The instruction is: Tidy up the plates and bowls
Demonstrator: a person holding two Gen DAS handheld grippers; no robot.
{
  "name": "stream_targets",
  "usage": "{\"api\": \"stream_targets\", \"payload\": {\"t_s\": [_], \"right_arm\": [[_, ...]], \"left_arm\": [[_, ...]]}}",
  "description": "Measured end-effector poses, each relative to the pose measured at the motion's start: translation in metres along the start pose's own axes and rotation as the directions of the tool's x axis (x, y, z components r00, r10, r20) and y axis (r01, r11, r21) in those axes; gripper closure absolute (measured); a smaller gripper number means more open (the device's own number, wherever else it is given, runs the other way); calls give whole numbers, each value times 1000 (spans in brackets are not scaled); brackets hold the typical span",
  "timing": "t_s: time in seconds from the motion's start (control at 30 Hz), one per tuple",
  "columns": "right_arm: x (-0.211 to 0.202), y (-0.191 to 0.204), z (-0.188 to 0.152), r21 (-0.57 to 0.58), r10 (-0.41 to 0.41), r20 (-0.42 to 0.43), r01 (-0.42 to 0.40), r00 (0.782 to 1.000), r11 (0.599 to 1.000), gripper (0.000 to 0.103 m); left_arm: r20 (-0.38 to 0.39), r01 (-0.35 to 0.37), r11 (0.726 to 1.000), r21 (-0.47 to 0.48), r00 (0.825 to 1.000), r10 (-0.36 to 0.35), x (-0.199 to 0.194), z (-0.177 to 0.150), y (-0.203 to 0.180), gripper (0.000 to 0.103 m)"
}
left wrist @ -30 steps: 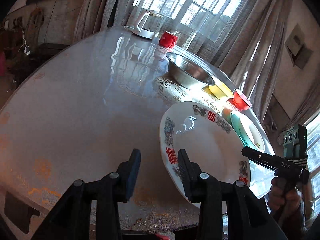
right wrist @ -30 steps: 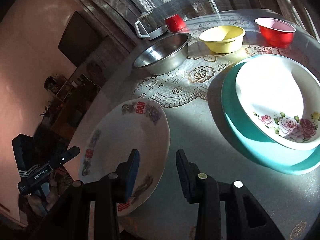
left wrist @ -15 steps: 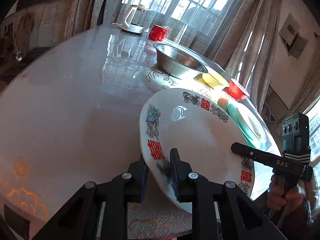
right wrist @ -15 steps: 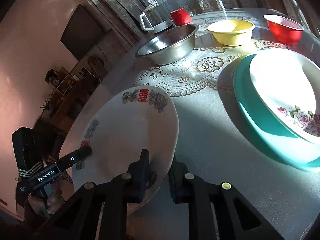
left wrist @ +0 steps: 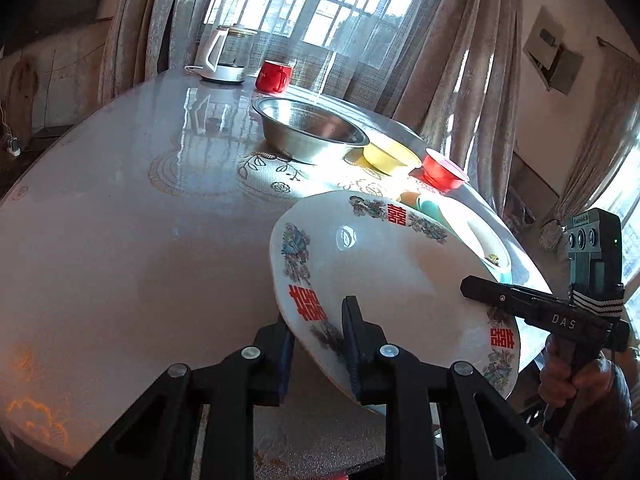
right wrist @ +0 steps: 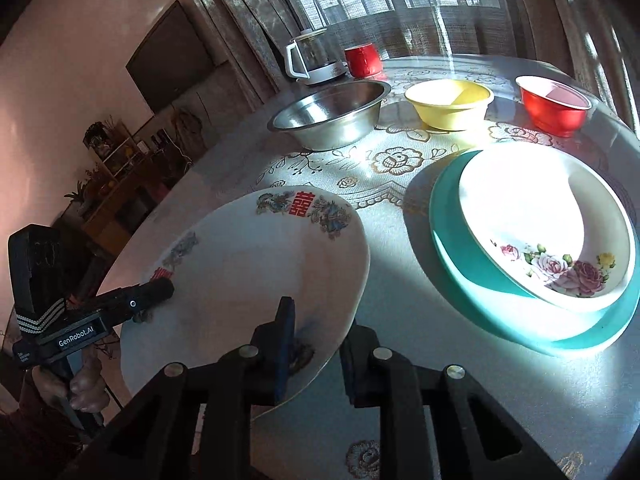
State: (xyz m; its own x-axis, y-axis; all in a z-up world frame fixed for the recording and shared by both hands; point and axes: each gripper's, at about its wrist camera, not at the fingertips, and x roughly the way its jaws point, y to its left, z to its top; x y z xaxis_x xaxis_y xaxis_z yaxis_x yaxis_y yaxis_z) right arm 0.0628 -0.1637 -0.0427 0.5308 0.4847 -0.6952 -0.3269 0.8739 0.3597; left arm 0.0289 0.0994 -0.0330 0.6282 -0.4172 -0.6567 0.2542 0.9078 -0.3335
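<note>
we note left gripper (left wrist: 318, 346) and right gripper (right wrist: 316, 346) each clamped on near rim of decorated plate (left wrist: 384, 280), tilted off table (left wrist: 120, 220) beside teal plate (right wrist: 460, 264); we judge paired grip steadies wide plate for stacking.

Sunlit barred window (left wrist: 320, 4), grey curtains (left wrist: 472, 52), wall-mounted dark screen (right wrist: 170, 56).

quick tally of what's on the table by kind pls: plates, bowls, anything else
Plates: 2, the white plate with red characters held at its rim by both grippers, and the teal plate.
Bowls: 4, the floral bowl on the teal plate, the steel bowl, the yellow bowl, the red bowl.
Mugs: 1, the red mug.
Kettles: 1, the kettle.
Total: 8
</note>
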Motion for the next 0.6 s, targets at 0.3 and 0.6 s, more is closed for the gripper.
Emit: {"api": "stream_targets", "payload": {"t_s": [0.3, 0.6], "right_arm": [[-40, -24, 11, 36, -56, 98, 52, 994, 998, 82], [-81, -71, 28, 111, -198, 182, 180, 963, 977, 80]], "left_arm": [[28, 47, 993, 108, 998, -51, 13, 33, -47, 78], [14, 110, 972, 210, 993, -116, 59, 80, -113, 78]]}}
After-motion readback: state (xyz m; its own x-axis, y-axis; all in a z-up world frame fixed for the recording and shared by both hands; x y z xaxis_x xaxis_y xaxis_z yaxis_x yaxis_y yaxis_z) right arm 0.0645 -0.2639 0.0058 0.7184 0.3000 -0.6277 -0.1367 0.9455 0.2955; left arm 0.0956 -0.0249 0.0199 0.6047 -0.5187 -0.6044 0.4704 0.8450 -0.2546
